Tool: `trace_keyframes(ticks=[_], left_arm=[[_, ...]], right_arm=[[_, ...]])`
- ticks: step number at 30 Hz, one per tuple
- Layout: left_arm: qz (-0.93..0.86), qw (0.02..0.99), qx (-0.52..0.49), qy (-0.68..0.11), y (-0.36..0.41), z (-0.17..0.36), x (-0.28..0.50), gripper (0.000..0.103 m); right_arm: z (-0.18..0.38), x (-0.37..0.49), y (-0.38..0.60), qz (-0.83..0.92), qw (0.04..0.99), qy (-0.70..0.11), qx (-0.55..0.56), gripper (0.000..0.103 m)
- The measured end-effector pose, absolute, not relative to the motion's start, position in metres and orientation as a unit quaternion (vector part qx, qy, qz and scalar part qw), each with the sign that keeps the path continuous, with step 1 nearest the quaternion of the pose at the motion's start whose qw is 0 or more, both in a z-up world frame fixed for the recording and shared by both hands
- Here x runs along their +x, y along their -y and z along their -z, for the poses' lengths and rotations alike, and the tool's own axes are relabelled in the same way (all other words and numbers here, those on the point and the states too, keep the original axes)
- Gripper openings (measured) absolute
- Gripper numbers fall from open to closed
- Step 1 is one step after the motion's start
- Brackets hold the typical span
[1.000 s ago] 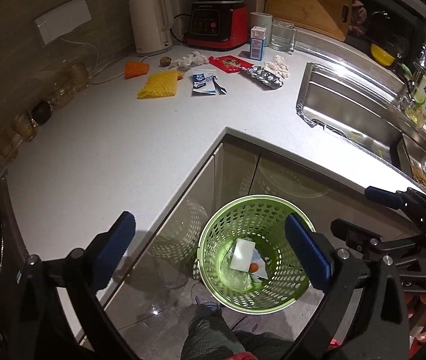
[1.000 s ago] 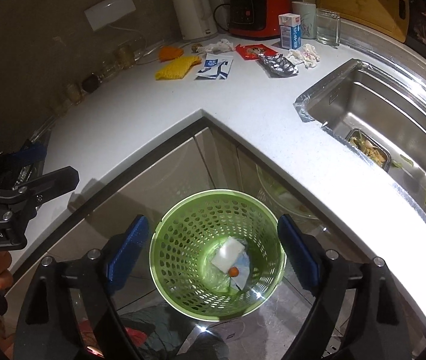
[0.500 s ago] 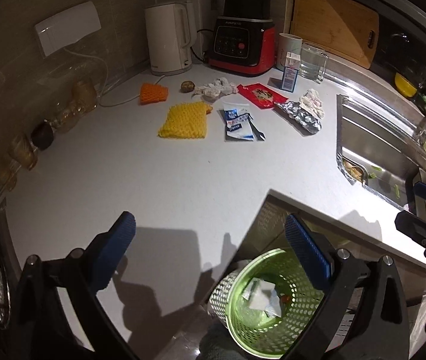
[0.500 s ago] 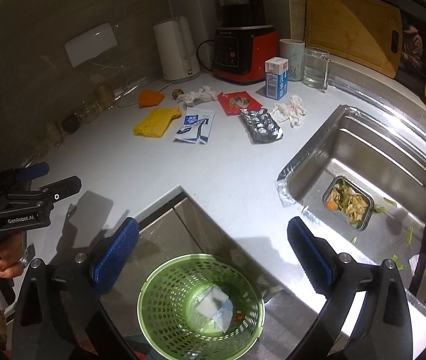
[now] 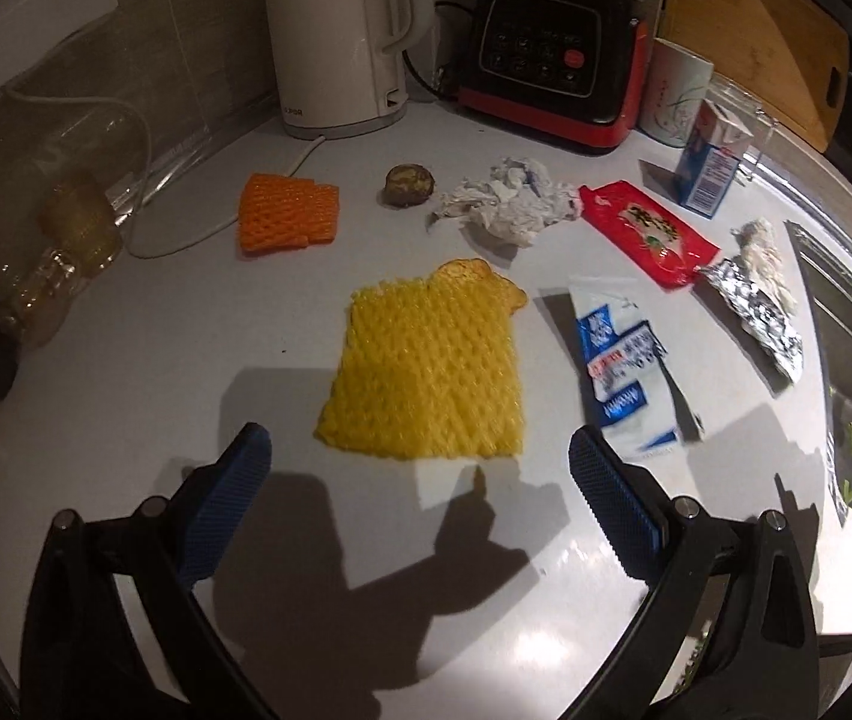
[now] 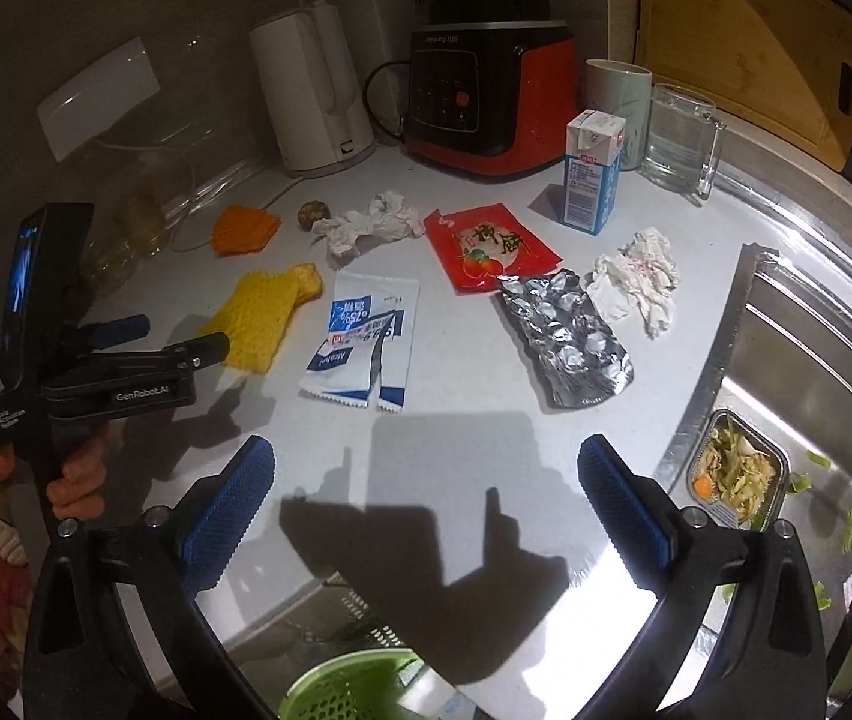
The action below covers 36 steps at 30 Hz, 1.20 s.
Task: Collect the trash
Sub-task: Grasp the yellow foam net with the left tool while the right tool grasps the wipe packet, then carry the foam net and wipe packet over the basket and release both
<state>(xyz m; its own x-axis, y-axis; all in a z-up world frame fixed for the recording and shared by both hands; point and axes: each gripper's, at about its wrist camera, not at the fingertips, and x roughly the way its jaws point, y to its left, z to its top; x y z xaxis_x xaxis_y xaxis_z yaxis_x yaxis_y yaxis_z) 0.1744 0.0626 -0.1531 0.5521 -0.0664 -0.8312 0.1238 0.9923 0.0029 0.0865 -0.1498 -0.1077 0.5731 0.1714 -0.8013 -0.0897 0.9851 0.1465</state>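
Trash lies on the white counter: a yellow foam net (image 5: 426, 372), an orange foam net (image 5: 289, 213), a crumpled tissue (image 5: 510, 204), a red snack wrapper (image 5: 648, 234), blue-and-white wipe packets (image 5: 627, 360), a foil blister pack (image 6: 564, 342), a second tissue (image 6: 636, 279) and a small carton (image 6: 594, 174). My left gripper (image 5: 417, 462) is open and empty, just short of the yellow net. The right gripper (image 6: 426, 462) hangs open and empty over bare counter, nearer than the wipe packets (image 6: 366, 342). The green basket (image 6: 342, 690) peeks in at the bottom edge. The left gripper (image 6: 180, 336) shows beside the yellow net (image 6: 264, 318).
A white kettle (image 5: 336, 36), a red-and-black blender (image 5: 552, 60), a mug (image 6: 618, 96) and a glass (image 6: 681, 138) stand along the back wall. Glass jars (image 5: 66, 252) line the left. The sink (image 6: 816, 372) on the right holds a tray of food scraps (image 6: 732, 474). A small brown round thing (image 5: 408, 183) lies near the kettle cord.
Both grippers swung from above the green basket on the floor up over the counter toward the trash. The basket has left the left view; only its rim shows in the right view.
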Motion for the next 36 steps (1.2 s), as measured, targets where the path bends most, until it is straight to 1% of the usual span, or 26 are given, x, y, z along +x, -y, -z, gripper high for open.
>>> trace_keyframes(ticks=[3,6,8,10,11,12,13,14,16,17,18,22,27,32,33,36], left_arm=[[0.054,0.873,0.009,-0.484,-0.065,0.169,0.199,0.095],[0.054,0.87,0.014,-0.49,-0.059,0.181,0.211,0.094],[0.057,0.869,0.021,-0.492,-0.054,0.187,0.215,0.089],[0.059,0.866,0.02,-0.497,-0.052,0.192,0.219,0.082],[0.054,0.866,0.022,-0.496,-0.052,0.194,0.22,0.082],[0.052,0.867,0.023,-0.495,-0.052,0.194,0.221,0.078],[0.051,0.867,0.021,-0.495,-0.053,0.195,0.222,0.071],[0.051,0.868,0.019,-0.493,-0.055,0.194,0.222,0.067],[0.056,0.869,0.015,-0.492,-0.06,0.191,0.221,0.041],[0.062,0.867,0.011,-0.494,-0.063,0.19,0.22,0.034],[0.069,0.864,0.002,-0.498,-0.067,0.189,0.219,0.024],[0.067,0.872,-0.022,-0.485,-0.084,0.177,0.205,0.023],[0.071,0.882,-0.024,-0.465,-0.094,0.157,0.181,0.023],[0.07,0.886,-0.026,-0.457,-0.099,0.143,0.164,0.023],[0.068,0.886,-0.024,-0.457,-0.099,0.141,0.164,0.023],[0.07,0.884,-0.027,-0.462,-0.098,0.141,0.16,0.023]], right_arm=[[0.118,0.111,0.142,-0.06,0.883,-0.461,0.059,0.101],[0.128,0.131,0.137,-0.057,0.878,-0.468,0.083,0.101],[0.133,0.142,0.132,-0.057,0.875,-0.473,0.087,0.101],[0.137,0.151,0.127,-0.053,0.873,-0.478,0.079,0.101],[0.139,0.155,0.126,-0.051,0.873,-0.48,0.076,0.101],[0.141,0.159,0.124,-0.049,0.872,-0.481,0.075,0.101],[0.143,0.163,0.124,-0.049,0.871,-0.482,0.077,0.101],[0.144,0.165,0.123,-0.049,0.87,-0.484,0.079,0.101],[0.148,0.172,0.121,-0.049,0.868,-0.487,0.081,0.101],[0.15,0.176,0.12,-0.049,0.867,-0.489,0.082,0.101],[0.152,0.179,0.118,-0.05,0.865,-0.491,0.083,0.101],[0.16,0.196,0.105,-0.057,0.862,-0.496,0.083,0.101],[0.174,0.212,0.083,-0.042,0.862,-0.503,0.032,0.1],[0.189,0.218,0.072,-0.031,0.852,-0.522,0.001,0.081],[0.192,0.218,0.072,-0.029,0.85,-0.526,-0.001,0.073],[0.191,0.214,0.072,-0.025,0.852,-0.523,-0.006,0.057]])
